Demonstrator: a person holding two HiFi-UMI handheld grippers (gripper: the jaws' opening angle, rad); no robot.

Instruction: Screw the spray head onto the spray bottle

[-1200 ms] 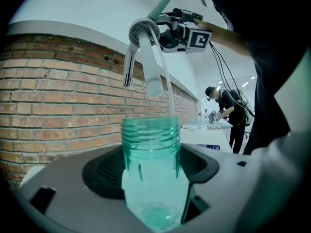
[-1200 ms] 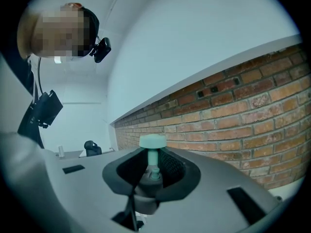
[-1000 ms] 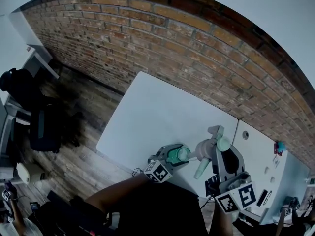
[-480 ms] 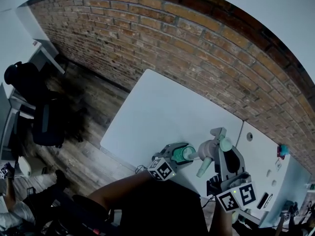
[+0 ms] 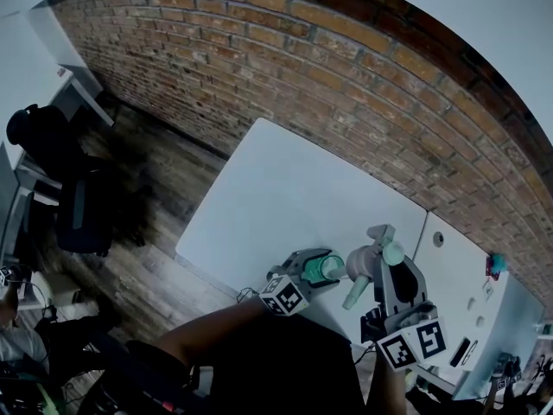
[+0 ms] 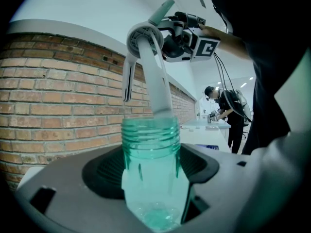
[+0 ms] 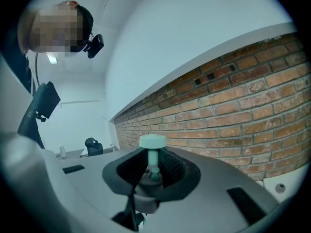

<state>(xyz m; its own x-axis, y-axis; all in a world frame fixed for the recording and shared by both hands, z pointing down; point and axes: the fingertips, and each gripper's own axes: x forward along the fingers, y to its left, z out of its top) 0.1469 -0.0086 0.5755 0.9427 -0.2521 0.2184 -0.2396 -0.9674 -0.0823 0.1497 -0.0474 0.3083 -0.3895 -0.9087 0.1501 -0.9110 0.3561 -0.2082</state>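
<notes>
1. Left gripper (image 5: 308,270): its jaws are closed on the lower body of the spray bottle (image 6: 151,144), with the pads pressed against both sides. The bottle is held in the air over the near edge of the white table (image 5: 276,188).
2. Spray bottle: translucent green plastic with a ribbed, threaded neck. The mouth is open and the threads are bare. Whether it holds any liquid cannot be told.
3. Spray head (image 6: 144,38): it sits just beyond the bottle's mouth. It is pale grey-white, with a rounded body and a thin trigger (image 6: 127,81) hanging beside the stem. The wide stem slants down to the bottle's mouth and its end meets the rim. The head is not yet screwed on.
4. Right gripper (image 5: 378,262): its jaws are nearly together, clamped on the spray head. A pale green nozzle cap (image 7: 152,141) sticks out past the pads.
5. Brick wall (image 5: 346,102): it stands beyond the table's far edge.
</notes>
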